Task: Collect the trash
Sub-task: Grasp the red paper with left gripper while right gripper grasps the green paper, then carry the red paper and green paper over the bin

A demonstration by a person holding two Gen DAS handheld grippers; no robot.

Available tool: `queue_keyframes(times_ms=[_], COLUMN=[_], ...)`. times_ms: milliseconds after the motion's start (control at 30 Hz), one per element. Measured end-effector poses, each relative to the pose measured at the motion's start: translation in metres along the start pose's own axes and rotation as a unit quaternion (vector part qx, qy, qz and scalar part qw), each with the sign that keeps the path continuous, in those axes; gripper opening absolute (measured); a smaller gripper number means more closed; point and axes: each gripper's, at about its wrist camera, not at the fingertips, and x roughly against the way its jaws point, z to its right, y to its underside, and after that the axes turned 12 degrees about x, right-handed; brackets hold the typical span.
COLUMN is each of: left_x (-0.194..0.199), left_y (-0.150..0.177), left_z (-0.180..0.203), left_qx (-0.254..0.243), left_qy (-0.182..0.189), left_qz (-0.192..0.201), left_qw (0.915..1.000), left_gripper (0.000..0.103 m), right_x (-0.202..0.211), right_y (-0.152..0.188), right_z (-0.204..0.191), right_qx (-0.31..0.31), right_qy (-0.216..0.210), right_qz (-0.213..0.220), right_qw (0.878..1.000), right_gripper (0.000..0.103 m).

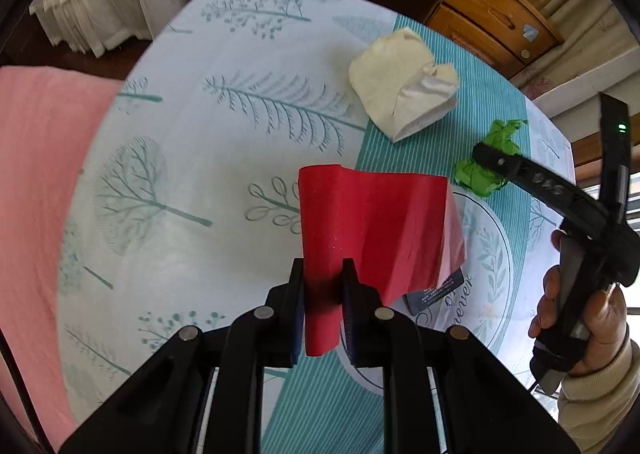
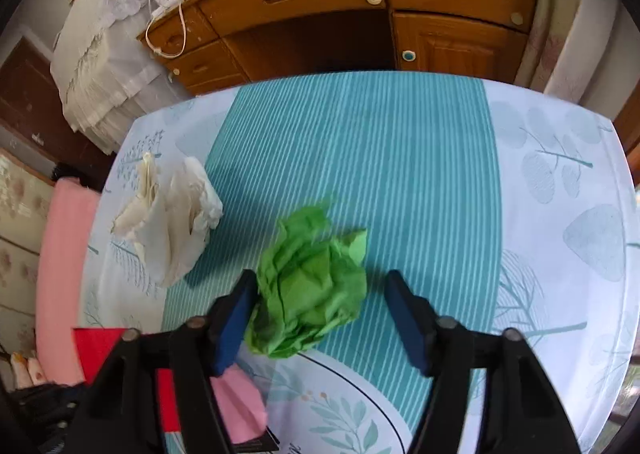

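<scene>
The left gripper [image 1: 323, 306] is pinched tight on a sheet of red paper [image 1: 372, 222], held up over the table [image 1: 224, 158]. The right gripper [image 2: 320, 318] is open, with a green paper ball [image 2: 310, 294] between its jaws, touching only the left one. This looks like the grabbing step; next the jaws must squeeze the ball. A crumpled white paper [image 1: 400, 86] lies farther off, near the edge. The table has lots of free room.

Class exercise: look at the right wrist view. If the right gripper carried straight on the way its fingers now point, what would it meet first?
Most likely the crumpled green paper, which lies between the open fingers of the right gripper, nearer the left finger. Below it is the striped tablecloth. How much gap remains is hard to judge.
</scene>
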Motion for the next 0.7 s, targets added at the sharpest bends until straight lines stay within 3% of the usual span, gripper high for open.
queue_keyframes(times_ms=[33,333,700], left_x=[0.003,0.036,0.095], left_y=[0.000,0.004,0.077], left_z=[-0.002,-0.012,-0.048], left_qx=[-0.001,-0.022,-0.086], left_qy=[0.000,0.009,0.054], left_qz=[0.002,0.026,0.047], left_qw=[1.0000,0.9994,0.9937], left_gripper=[0.014,0.014,0.014], right_x=[0.001,0.025,0.101], right_y=[0.001,0.039,0.148], right_z=[-0.002,-0.013,-0.062], right_qx=[0.006,0.006,-0.033], right_qy=[0.012,-0.004,-0.014], right_qz=[0.005,0.012,0.027], right_qw=[1.000,1.000,0.999], right_gripper=[0.044,0.041,0.041])
